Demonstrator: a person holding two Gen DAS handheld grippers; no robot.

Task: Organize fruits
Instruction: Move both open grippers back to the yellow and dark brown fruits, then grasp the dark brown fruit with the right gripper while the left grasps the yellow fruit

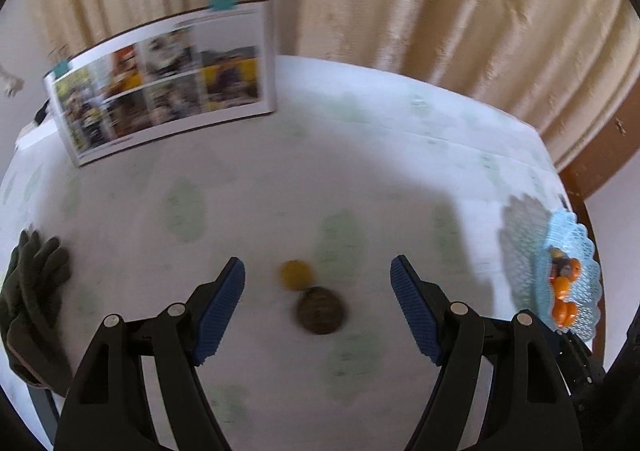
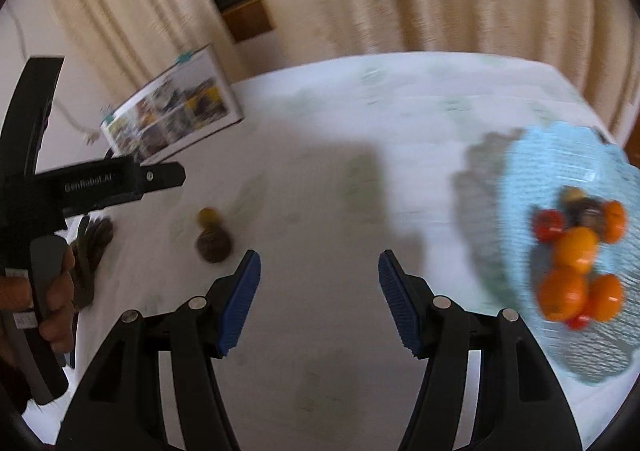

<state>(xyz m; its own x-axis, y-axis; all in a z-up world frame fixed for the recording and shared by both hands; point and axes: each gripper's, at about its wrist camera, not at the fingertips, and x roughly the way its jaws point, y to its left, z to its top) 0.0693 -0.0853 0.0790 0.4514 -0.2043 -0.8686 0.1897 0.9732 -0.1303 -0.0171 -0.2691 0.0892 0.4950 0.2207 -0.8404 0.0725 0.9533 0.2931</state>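
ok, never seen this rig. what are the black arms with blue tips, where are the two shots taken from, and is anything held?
No robot: a person holds one pair of hand tongs in each hand, with a fisheye camera on each looking along its blue-padded fingers. The left tongs and right tongs both stand open and empty. In the right view, the person's hand grips the left tool's handle.

On the white tablecloth lie two loose fruits, a small yellow one touching a dark brown one, ahead of the left tongs. At the right sits a light blue lattice basket holding orange, red and dark fruits. A photo board stands at the back; dark gloves lie at the left edge.
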